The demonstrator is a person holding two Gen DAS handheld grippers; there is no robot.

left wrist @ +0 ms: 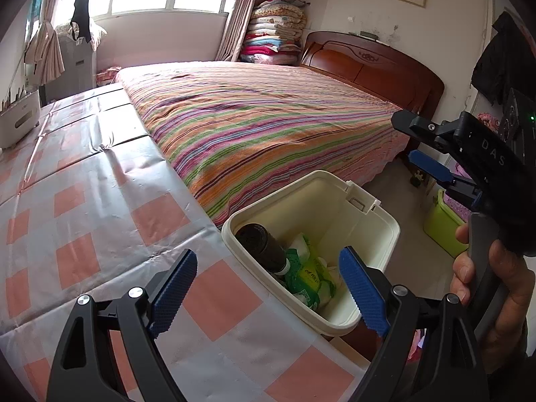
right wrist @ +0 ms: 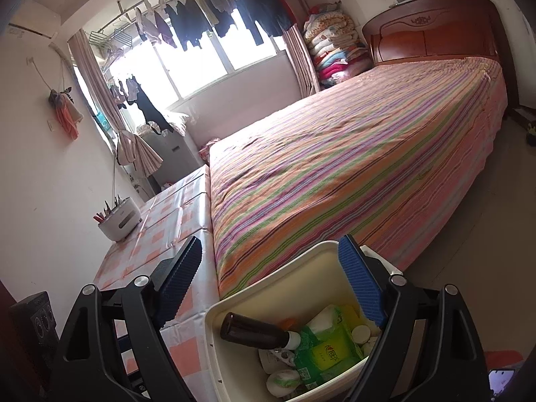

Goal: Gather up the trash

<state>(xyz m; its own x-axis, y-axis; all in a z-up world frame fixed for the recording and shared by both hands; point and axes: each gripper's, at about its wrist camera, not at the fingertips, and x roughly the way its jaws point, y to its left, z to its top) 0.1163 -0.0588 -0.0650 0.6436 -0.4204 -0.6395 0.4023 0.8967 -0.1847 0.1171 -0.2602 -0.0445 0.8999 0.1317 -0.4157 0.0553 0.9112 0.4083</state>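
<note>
Right wrist view: my right gripper [right wrist: 268,284] hangs over the cream bin [right wrist: 214,351], jaws apart and empty. Inside lie a brown bottle [right wrist: 251,331] and green wrapper [right wrist: 321,351]. My left gripper [left wrist: 268,288] is wide too, beside the bin.

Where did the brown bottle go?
The brown bottle lies inside the cream bin, along its left side in both views, beside the green packet.

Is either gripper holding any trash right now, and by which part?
No. The left gripper and right gripper both stand open and empty above the bin.
</note>
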